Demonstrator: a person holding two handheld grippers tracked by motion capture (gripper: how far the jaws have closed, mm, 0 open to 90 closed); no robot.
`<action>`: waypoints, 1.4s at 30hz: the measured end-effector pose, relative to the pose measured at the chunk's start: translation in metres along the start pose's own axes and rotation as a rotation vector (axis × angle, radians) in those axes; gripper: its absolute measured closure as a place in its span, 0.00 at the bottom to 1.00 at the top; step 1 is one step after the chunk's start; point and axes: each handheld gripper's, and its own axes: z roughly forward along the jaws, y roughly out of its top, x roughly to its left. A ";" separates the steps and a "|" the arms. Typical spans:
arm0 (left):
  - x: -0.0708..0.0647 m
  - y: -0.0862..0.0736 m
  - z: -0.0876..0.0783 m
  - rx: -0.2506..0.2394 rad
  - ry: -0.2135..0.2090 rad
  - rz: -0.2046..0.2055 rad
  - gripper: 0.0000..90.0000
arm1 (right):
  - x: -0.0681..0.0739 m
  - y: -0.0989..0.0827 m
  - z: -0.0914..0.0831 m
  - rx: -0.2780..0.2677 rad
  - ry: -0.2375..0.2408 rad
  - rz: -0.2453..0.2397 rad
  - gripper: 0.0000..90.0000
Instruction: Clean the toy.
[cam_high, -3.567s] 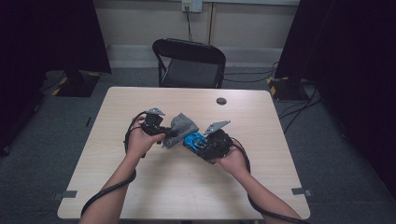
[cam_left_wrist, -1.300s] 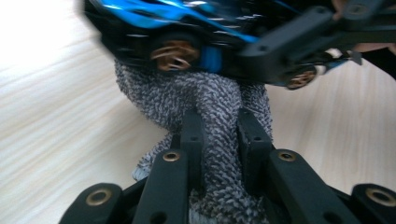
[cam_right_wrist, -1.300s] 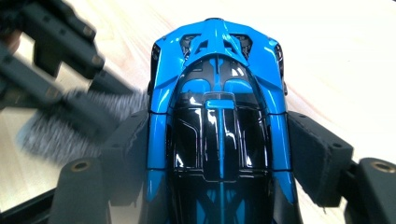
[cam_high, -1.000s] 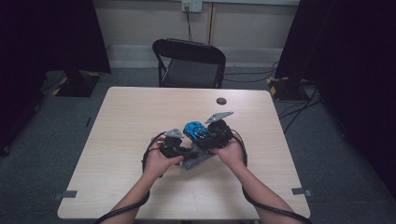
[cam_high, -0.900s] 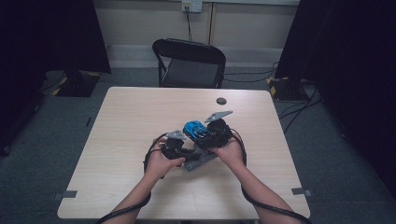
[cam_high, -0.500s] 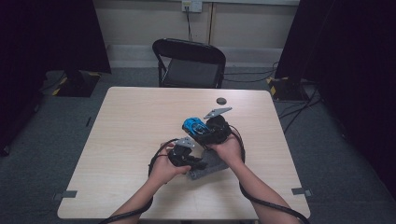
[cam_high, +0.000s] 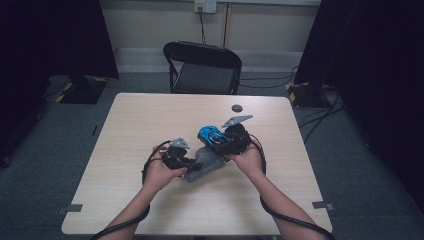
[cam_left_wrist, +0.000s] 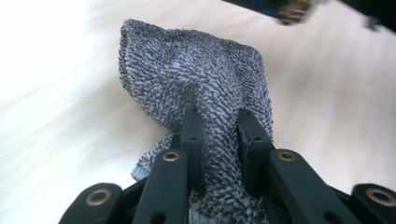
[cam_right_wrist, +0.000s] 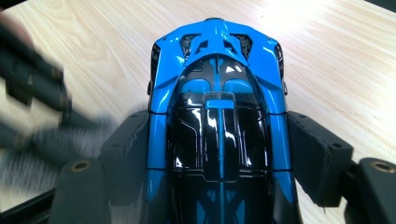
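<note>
Right gripper view, my right tool (cam_right_wrist: 219, 154) clamping blue toy car (cam_right_wrist: 218, 98), left gripper view, my left tool (cam_left_wrist: 219, 135) pinching grey cloth (cam_left_wrist: 196, 79), high view blurs both grips over desk (cam_high: 150, 120).

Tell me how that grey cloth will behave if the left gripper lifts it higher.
The grey cloth will probably hang limp: it already bunches and folds where the left gripper pinches it. Its nubby pile likely grips the pads, so slipping seems unlikely. It looks light, and part of it still trails on the table.
</note>
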 end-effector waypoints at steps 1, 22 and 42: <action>0.004 0.000 -0.004 -0.007 0.012 -0.009 0.84 | 0.000 -0.001 0.000 0.002 0.002 -0.001 0.31; 0.048 0.005 -0.030 -0.107 0.147 -0.112 0.84 | 0.012 -0.008 -0.002 0.006 0.025 -0.034 0.31; 0.035 0.013 -0.019 -0.124 0.091 -0.085 0.84 | 0.015 -0.015 0.004 0.014 0.022 -0.038 0.31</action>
